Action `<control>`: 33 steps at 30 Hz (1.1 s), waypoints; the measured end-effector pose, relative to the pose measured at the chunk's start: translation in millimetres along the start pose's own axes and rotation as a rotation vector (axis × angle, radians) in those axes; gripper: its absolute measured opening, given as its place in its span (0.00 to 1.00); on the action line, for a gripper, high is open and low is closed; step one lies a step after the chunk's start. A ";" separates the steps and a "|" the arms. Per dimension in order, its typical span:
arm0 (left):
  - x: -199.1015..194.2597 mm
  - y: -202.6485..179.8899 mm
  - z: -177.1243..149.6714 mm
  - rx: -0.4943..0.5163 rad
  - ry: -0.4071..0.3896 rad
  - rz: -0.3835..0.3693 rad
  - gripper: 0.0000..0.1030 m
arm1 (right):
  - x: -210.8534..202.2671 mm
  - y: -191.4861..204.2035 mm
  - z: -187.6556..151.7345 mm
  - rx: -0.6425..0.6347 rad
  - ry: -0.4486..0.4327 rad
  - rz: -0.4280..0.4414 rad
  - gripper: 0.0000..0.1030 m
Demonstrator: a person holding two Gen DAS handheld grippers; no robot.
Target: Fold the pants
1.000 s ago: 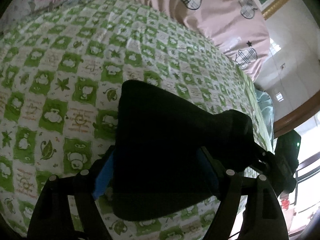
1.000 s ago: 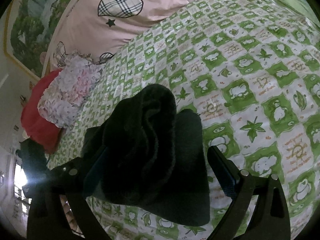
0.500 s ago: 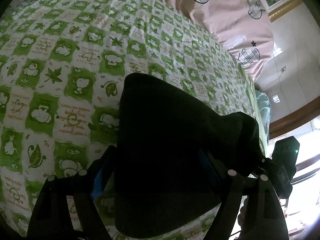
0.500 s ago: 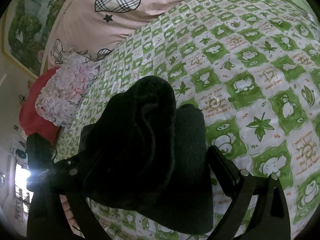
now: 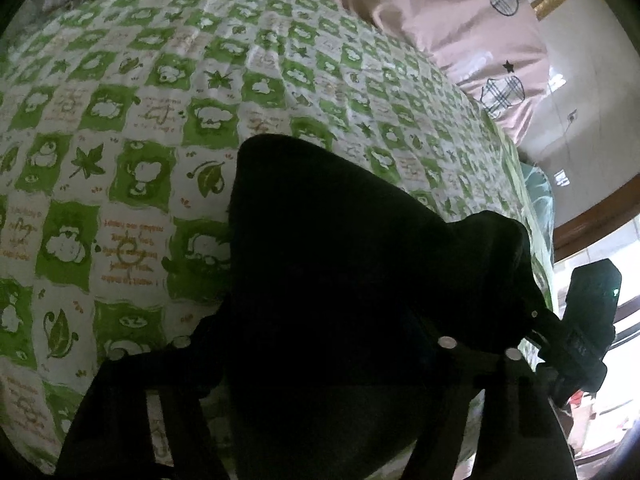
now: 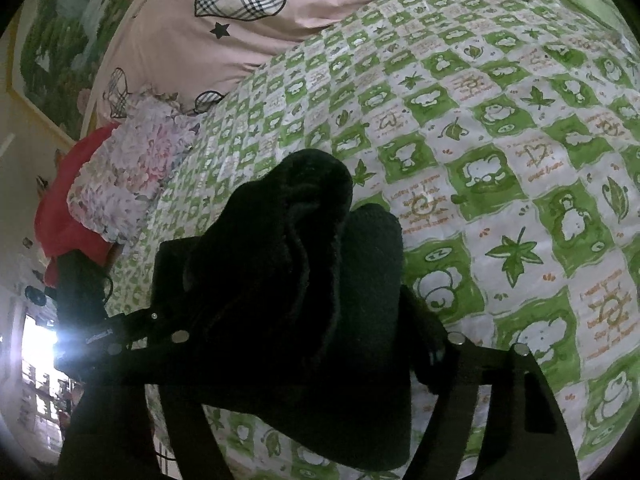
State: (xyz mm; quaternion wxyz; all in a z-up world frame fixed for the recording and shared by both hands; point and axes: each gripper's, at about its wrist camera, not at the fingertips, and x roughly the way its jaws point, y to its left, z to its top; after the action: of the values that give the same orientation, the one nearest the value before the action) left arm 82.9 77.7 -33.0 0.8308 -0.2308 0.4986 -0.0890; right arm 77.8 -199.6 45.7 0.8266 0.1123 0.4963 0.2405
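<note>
The black pants [image 5: 340, 280] are a folded bundle held over a green-and-white checked bedsheet [image 5: 132, 128]. My left gripper [image 5: 320, 344] has the bundle between its fingers, with the fingertips hidden by the cloth. In the right wrist view the pants [image 6: 304, 304] show thick fleecy layers bunched between the fingers of my right gripper [image 6: 312, 340]. The other gripper shows at the right edge of the left wrist view [image 5: 580, 320] and at the left edge of the right wrist view [image 6: 88, 320].
A pink duvet with plaid hearts [image 6: 240, 20] lies at the head of the bed. A floral pillow [image 6: 124, 176] and a red cloth [image 6: 68, 220] sit at the bed's side. The bed edge and a wooden frame [image 5: 592, 216] are at the right.
Both grippers have sunk closer to the sheet with the pants bundle between them. The blue finger pads seen a second ago are now covered by cloth.
</note>
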 end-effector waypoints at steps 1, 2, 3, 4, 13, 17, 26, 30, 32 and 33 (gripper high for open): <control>-1.1 -0.5 -0.4 0.006 -0.007 0.003 0.62 | -0.3 0.2 -0.9 -0.002 -0.002 0.000 0.68; -1.9 -1.7 -0.7 0.011 -0.013 0.005 0.58 | -0.9 1.3 -0.8 -0.006 -0.004 0.000 0.66; -3.5 -2.8 -1.3 0.015 -0.019 0.009 0.54 | -1.9 3.0 -1.0 -0.012 -0.005 0.000 0.63; -6.0 -4.1 -1.8 0.020 -0.025 0.012 0.52 | -2.9 5.3 -1.1 -0.019 -0.007 -0.002 0.61; -35.4 -13.9 -2.6 0.045 -0.070 0.028 0.38 | -15.0 23.5 3.1 -0.046 -0.039 0.025 0.52; -53.9 -15.2 -2.5 0.049 -0.107 0.060 0.37 | -16.4 32.2 6.5 -0.054 -0.040 0.062 0.52; -95.3 0.3 7.8 0.034 -0.191 0.100 0.37 | -8.4 72.3 19.6 -0.133 -0.049 0.115 0.51; -112.0 10.9 13.9 0.015 -0.226 0.123 0.37 | 1.2 93.2 27.9 -0.173 -0.049 0.140 0.51; -119.7 17.3 16.9 0.008 -0.241 0.135 0.37 | 5.6 101.2 30.4 -0.188 -0.049 0.153 0.51; -121.9 20.3 18.8 0.004 -0.246 0.140 0.37 | 9.3 105.9 32.2 -0.196 -0.048 0.163 0.51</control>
State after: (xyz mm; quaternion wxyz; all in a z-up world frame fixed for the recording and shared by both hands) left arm 38.2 147.1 60.9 0.8904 -0.2028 0.4075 -0.0029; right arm 79.3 -102.2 99.0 0.8230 0.0769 0.4397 0.3512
